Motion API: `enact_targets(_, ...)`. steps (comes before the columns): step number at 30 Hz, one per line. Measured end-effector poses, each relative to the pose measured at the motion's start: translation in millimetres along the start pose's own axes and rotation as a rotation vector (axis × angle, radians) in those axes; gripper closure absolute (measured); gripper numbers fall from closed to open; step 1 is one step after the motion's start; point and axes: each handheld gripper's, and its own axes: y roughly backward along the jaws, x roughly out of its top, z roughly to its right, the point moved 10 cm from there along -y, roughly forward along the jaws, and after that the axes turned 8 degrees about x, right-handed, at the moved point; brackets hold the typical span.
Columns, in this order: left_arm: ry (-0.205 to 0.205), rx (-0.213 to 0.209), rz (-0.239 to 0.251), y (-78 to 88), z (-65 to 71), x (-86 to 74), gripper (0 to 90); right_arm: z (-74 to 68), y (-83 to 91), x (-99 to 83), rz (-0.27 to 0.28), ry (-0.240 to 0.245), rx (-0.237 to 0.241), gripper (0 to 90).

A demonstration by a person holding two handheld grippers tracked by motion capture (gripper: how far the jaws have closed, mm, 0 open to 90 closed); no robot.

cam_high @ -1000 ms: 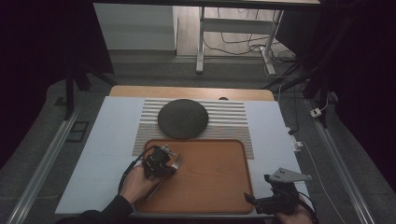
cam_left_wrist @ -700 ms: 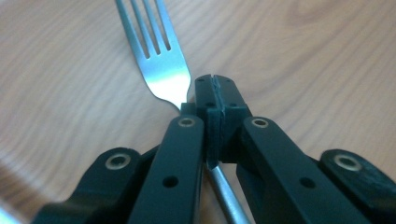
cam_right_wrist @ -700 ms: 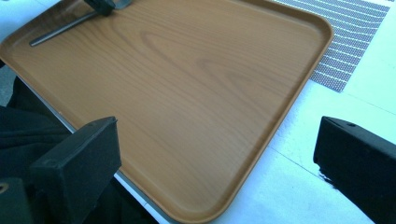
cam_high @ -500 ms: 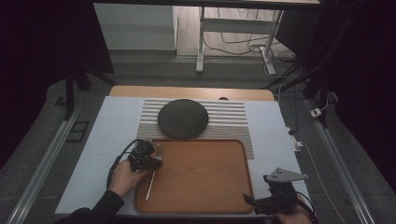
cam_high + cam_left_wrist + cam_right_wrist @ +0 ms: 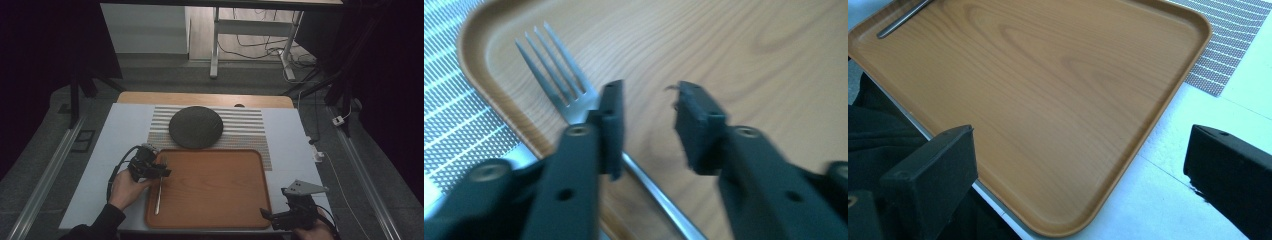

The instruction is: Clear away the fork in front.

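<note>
Fork (image 5: 574, 95) in tray (image 5: 215, 220) by left edge; left gripper (image 5: 646, 107) prob. clear.

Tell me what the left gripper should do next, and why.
Probably lift clear. The fork already lies in the tray along its left edge, and the left gripper has just been opening, with nothing between its jaws.

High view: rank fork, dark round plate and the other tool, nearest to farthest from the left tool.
From the left tool:
1. Fork, just below it, lying along the left side of the wooden tray.
2. Dark round plate, beyond the tray's far edge, on the striped mat.
3. Right tool, across the tray at its near right corner.
</note>
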Motion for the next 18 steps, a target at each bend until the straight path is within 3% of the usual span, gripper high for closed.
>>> enact_targets(9, -0.004, -0.057, 0.147, 44.8, 3.4, -12.1, 31.3, -0.8, -1.2, -0.2, -0.008, 0.009, 0.001, 0.6)
enact_targets(18, 0.001, -0.060, 0.197, 73.1, 8.2, -40.5, 18.9, -1.7, -2.9, -1.0, -0.023, 0.017, 0.003, 0.6)
